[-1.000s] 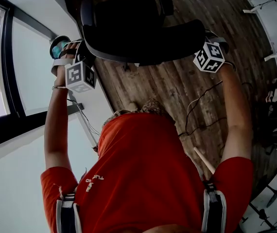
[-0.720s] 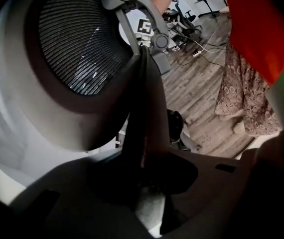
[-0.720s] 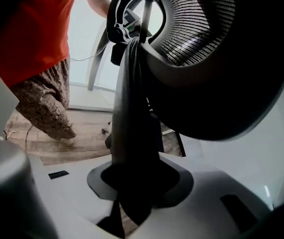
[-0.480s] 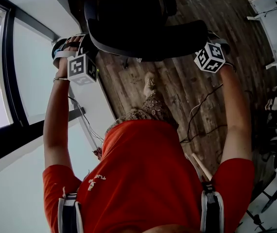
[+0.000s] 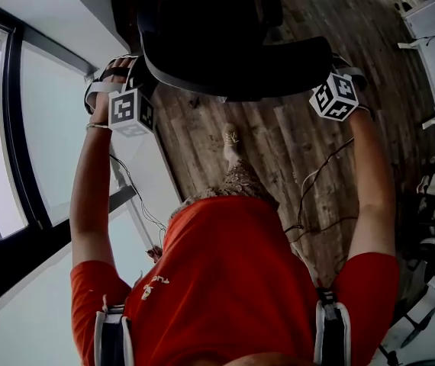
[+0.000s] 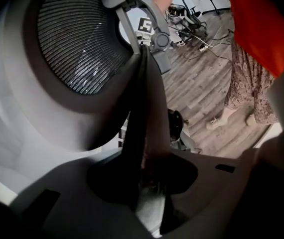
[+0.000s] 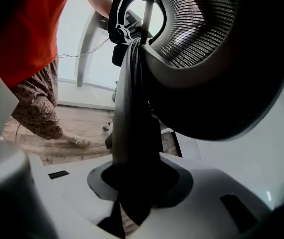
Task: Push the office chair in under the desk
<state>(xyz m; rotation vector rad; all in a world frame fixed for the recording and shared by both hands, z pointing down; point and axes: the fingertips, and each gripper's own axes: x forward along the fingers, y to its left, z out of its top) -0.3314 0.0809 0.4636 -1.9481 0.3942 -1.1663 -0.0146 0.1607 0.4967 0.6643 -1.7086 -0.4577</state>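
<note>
The head view alone takes in both arms. The left gripper (image 5: 136, 82) and the right gripper (image 5: 330, 69) sit at opposite side edges of the backrest of the one black office chair (image 5: 225, 40). The chair stands on the wooden floor (image 5: 278, 143), just right of a white surface (image 5: 153, 174).

Each gripper view adds what cannot be seen from above: the ribbed mesh (image 6: 77, 44) of the backrest and its dark rim (image 7: 132, 133) running straight into the tongs. Both pairs of tongs are clamped narrowly on that rim, one at each side.

From above there are two marker cubes (image 5: 130, 113) and one foot (image 5: 231, 138). The left gripper view shows two feet (image 6: 216, 123).
</note>
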